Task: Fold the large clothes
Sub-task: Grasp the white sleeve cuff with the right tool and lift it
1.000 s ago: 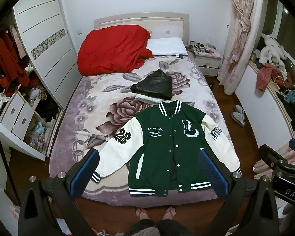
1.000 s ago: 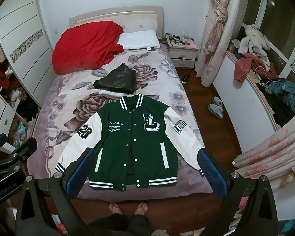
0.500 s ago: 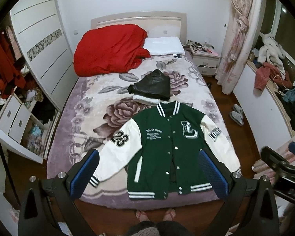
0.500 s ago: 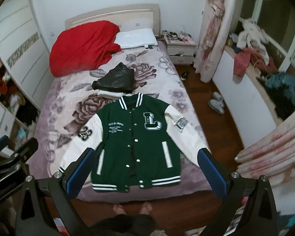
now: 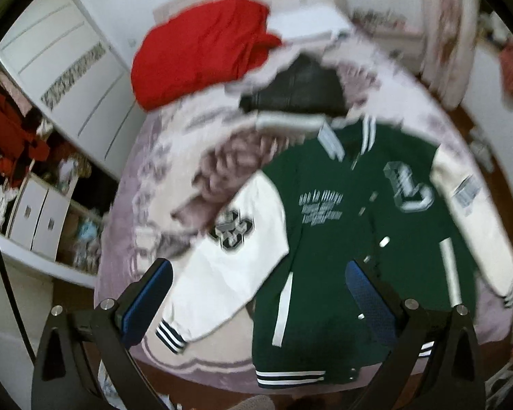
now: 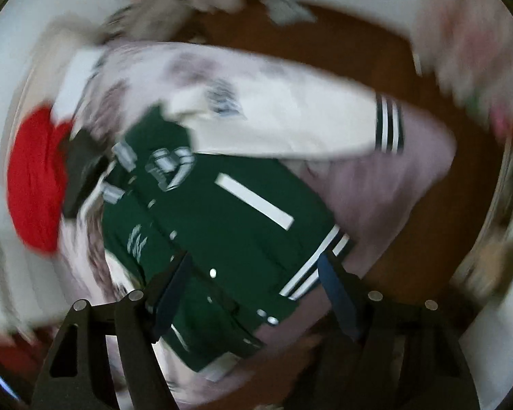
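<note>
A green varsity jacket [image 5: 352, 225] with white sleeves lies spread flat, front up, on the flowered bed cover [image 5: 174, 171]. My left gripper [image 5: 256, 290] hangs open above its left sleeve and lower front, nothing between the blue pads. The right wrist view is rolled and blurred: the jacket [image 6: 222, 212] fills the middle, its white sleeve [image 6: 284, 126] stretching toward the striped cuff. My right gripper [image 6: 253, 283] is over the striped hem with its jaws closing. Nothing is pinched between them.
A red quilt [image 5: 201, 48] and a folded black garment [image 5: 301, 82] lie further up the bed. White wardrobe doors [image 5: 68, 68] and open shelves stand at the left. Brown wooden floor [image 6: 410, 239] borders the bed's foot and right side.
Both grippers have dropped close over the jacket, which now looms large and blurred. The right view has rolled sideways and its fingers stand narrower than before.
</note>
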Demonstrator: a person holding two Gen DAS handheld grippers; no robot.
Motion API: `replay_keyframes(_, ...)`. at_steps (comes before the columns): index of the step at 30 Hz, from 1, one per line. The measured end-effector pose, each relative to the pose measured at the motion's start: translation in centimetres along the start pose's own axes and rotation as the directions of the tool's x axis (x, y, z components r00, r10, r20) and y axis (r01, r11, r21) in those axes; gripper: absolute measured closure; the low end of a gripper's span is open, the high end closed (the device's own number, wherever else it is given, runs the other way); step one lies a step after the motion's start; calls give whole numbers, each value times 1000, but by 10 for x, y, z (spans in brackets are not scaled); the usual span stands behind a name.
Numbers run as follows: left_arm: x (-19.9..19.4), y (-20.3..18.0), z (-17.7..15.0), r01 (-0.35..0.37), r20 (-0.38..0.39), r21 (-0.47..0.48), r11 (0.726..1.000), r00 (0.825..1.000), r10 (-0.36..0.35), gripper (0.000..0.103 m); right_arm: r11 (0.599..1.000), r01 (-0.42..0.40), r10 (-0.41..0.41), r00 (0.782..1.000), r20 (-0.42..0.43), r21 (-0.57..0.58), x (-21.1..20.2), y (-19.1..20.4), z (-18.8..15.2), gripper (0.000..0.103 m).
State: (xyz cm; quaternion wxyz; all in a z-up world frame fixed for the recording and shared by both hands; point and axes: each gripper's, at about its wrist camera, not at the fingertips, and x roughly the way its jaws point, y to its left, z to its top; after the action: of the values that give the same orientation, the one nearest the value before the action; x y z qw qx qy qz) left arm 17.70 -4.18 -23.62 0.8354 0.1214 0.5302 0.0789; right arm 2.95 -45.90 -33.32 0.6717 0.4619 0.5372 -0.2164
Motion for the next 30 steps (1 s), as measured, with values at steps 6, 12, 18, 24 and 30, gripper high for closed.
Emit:
replay_keyframes(6,111,-53,-37,-41,-205,-61,997,978,27,0,896,-160,151,987,54,415,148,-141,59,25)
replay_keyframes(12,176,-130,-43,-37,-289,10,999,957,39,0,752,-345,239,937,255,562,210,-210,93,25)
replay_keyframes(18,187,-234,7,27,-202,129,991,979,0,0,718,-470,271,868,417,513,230,-215,135,56)
replay_keyframes(24,214,-339,83,112,-166,213,971,983,-78,0,744,-474,260,854,450,471,220,-219,222,96)
replay_keyframes(30,260,-414,128,152,-209,293,944,974,-92,0,850,-438,290,854,432,294,199,-189,359,97)
